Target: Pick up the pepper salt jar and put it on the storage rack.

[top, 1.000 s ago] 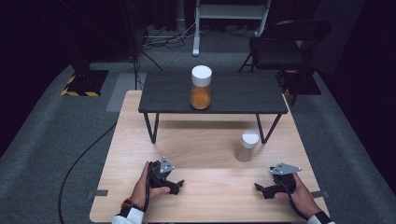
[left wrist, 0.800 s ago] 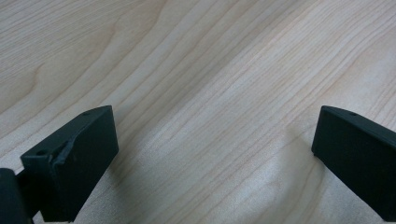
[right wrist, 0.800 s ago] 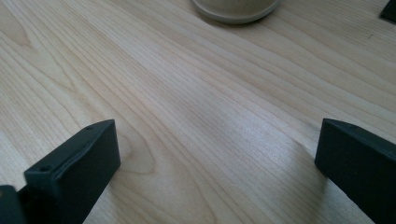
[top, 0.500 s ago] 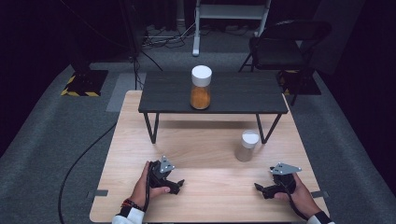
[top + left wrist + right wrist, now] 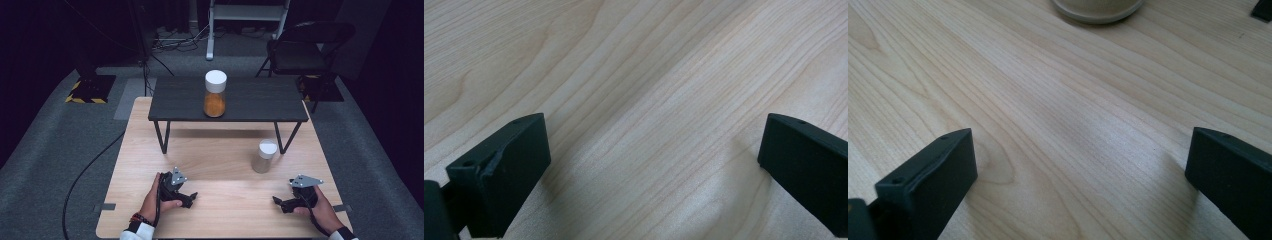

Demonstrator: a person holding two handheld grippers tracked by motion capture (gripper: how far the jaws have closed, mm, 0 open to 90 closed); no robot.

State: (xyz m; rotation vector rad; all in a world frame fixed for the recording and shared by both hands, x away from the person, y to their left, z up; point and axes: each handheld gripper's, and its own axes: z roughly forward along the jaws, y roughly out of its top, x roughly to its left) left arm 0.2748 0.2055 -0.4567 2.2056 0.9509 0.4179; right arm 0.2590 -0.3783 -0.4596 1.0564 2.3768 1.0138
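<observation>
A jar of orange powder with a white lid (image 5: 215,94) stands upright on a low black bench (image 5: 260,102) at the far side of the wooden table (image 5: 220,165). A smaller grey jar with a white lid (image 5: 264,156) stands on the table in front of the bench's right leg; its base (image 5: 1096,10) edges the top of the right gripper view. My left gripper (image 5: 192,199) rests near the front edge at left, open, with bare wood between its jaws (image 5: 654,170). My right gripper (image 5: 276,202) rests at front right, also open over bare wood (image 5: 1080,175).
The black bench spans the table's far half on thin legs (image 5: 162,137). A folding chair (image 5: 305,47) and a stand (image 5: 210,30) are on the carpet beyond. A black cable (image 5: 85,172) runs across the floor at left. Tape marks (image 5: 105,206) sit at the table's front corners.
</observation>
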